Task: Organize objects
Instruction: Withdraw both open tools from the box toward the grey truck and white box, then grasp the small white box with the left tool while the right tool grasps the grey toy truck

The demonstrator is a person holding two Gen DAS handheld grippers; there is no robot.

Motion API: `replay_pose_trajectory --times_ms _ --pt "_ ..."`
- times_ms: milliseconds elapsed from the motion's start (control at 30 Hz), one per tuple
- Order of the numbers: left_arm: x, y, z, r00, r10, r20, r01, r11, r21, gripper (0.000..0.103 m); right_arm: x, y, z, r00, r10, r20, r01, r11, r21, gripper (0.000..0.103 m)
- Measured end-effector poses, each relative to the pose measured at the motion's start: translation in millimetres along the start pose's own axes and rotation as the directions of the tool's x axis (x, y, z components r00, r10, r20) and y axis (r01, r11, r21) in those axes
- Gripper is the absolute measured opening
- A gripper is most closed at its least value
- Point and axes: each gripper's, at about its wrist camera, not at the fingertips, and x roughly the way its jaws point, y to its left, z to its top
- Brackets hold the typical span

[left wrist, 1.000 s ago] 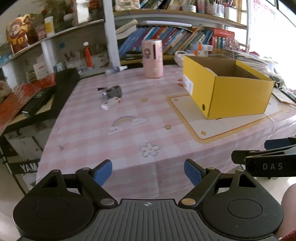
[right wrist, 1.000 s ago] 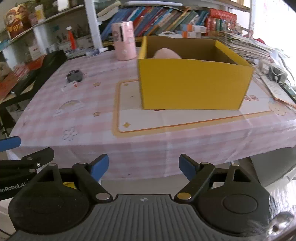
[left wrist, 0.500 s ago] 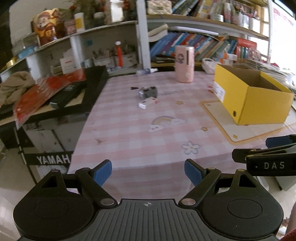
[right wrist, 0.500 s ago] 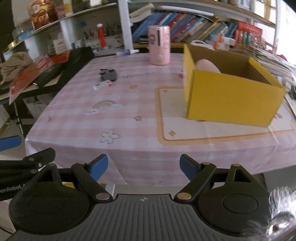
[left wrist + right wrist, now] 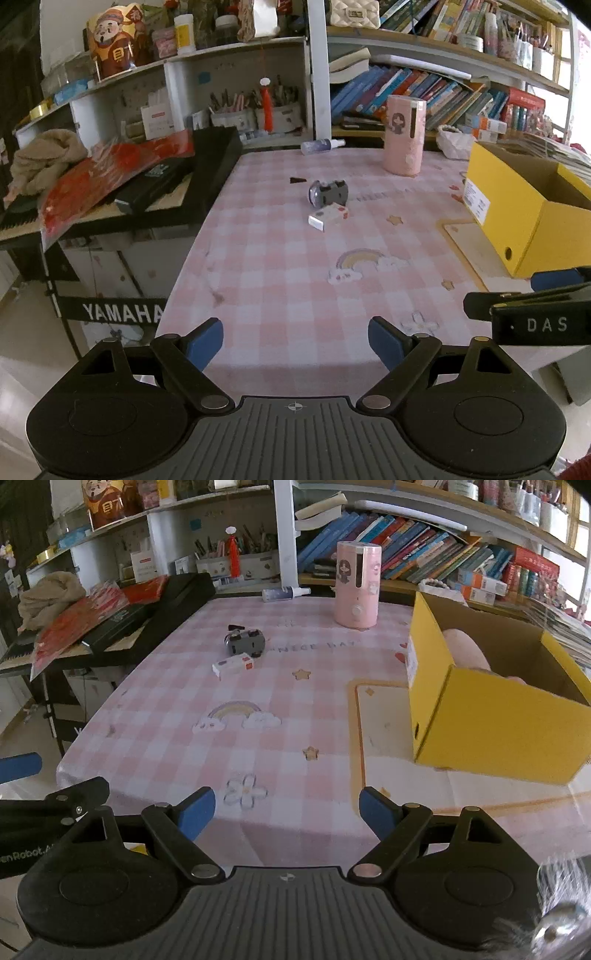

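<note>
A small grey toy car (image 5: 328,192) (image 5: 245,641) and a small white box with red end (image 5: 328,217) (image 5: 233,664) lie on the pink checked tablecloth. A pink cylinder device (image 5: 403,139) (image 5: 357,585) stands at the back. An open yellow cardboard box (image 5: 524,206) (image 5: 495,698) sits at the right with a pale pink object (image 5: 463,648) inside. My left gripper (image 5: 295,341) is open and empty at the table's near edge. My right gripper (image 5: 286,810) is open and empty, beside it to the right.
A black keyboard (image 5: 177,177) on a stand sits left of the table, with red packets on it. Bookshelves (image 5: 424,92) run along the back. A small spray bottle (image 5: 321,146) lies at the table's far edge.
Both grippers have swung left and a little closer to the table. The toy car and white box sit more central in view. Both jaws stay open.
</note>
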Motion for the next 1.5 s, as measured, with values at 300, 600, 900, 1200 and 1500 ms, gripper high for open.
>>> replay_pose_trajectory --times_ms 300,600,900,1200,1500 --pt "46.9 -7.1 46.0 0.999 0.034 0.013 -0.033 0.999 -0.038 0.088 39.1 -18.7 57.6 0.998 -0.002 0.063 0.003 1.000 -0.019 0.084" --pt "91.3 -13.5 78.9 0.999 0.049 -0.012 -0.049 0.996 -0.069 0.087 80.5 -41.5 106.4 0.996 0.019 0.092 -0.018 1.000 -0.009 0.084" --pt "155.9 -27.6 102.7 0.997 0.029 -0.066 -0.034 0.997 -0.073 0.077 126.6 -51.7 148.5 0.995 0.051 0.084 -0.051 0.999 0.002 0.084" --pt "216.4 -43.1 109.0 0.987 0.000 -0.162 -0.025 0.989 -0.149 0.073 160.0 -52.4 175.8 0.995 0.074 0.066 -0.073 0.997 -0.009 0.084" --pt "236.0 -48.7 112.1 0.989 0.040 -0.142 -0.064 0.984 -0.165 0.059 176.1 -51.0 184.6 0.994 0.096 0.048 -0.095 0.995 -0.029 0.084"
